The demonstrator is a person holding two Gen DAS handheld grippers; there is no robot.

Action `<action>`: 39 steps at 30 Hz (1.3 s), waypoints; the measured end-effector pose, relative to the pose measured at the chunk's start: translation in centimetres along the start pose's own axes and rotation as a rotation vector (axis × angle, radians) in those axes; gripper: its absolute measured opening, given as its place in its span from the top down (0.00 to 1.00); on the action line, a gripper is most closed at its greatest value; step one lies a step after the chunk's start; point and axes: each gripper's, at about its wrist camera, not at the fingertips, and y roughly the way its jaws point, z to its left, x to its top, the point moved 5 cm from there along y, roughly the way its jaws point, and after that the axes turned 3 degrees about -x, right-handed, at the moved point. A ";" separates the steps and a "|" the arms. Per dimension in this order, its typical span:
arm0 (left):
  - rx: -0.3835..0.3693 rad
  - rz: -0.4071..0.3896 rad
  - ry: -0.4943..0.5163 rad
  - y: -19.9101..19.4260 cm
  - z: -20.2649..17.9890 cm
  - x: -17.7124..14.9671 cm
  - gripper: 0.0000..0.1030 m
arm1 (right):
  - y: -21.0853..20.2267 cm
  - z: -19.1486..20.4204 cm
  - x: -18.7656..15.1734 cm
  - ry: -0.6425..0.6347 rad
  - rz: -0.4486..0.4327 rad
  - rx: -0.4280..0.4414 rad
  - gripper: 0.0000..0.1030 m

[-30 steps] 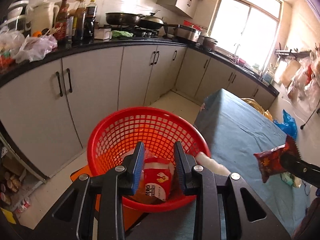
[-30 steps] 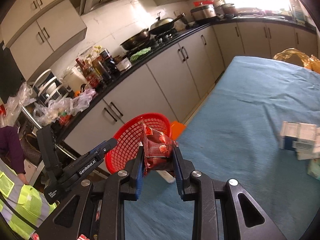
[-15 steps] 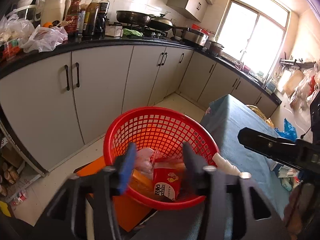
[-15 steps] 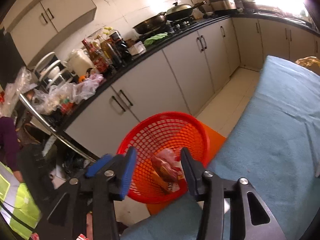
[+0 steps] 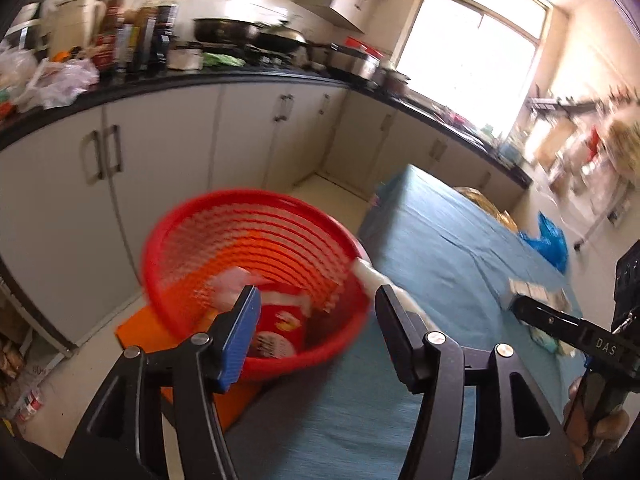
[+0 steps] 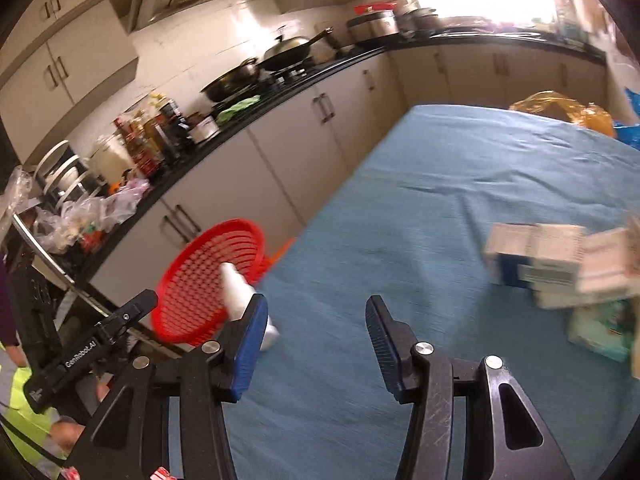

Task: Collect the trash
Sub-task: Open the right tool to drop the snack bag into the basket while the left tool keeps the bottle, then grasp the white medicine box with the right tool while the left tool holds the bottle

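Note:
A red mesh basket (image 5: 192, 248) stands beside the blue-covered table (image 5: 440, 248); it also shows in the right wrist view (image 6: 192, 288). It holds a red snack packet (image 5: 280, 328) and other wrappers. My left gripper (image 5: 316, 320) is open and empty just in front of the basket. My right gripper (image 6: 314, 336) is open and empty over the table. A white bottle (image 6: 240, 296) lies at the table corner by the basket. White and blue cartons (image 6: 552, 264) sit on the table to the right.
Grey cabinets and a black counter (image 5: 200, 76) with bottles, pans and bags run along the wall. An orange stool (image 5: 160, 332) sits under the basket. An orange bag (image 6: 560, 110) lies past the table's far end. A person in a yellow vest (image 6: 20, 412) stands at the left.
My right gripper opened and dropped the dark red snack packet into the basket, then swung right toward the cartons. My left gripper opened wider and shifted right.

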 end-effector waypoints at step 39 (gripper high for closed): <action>0.044 0.235 0.309 12.4 -12.3 -2.7 0.63 | -6.7 -14.5 2.7 0.321 -0.136 -0.097 0.44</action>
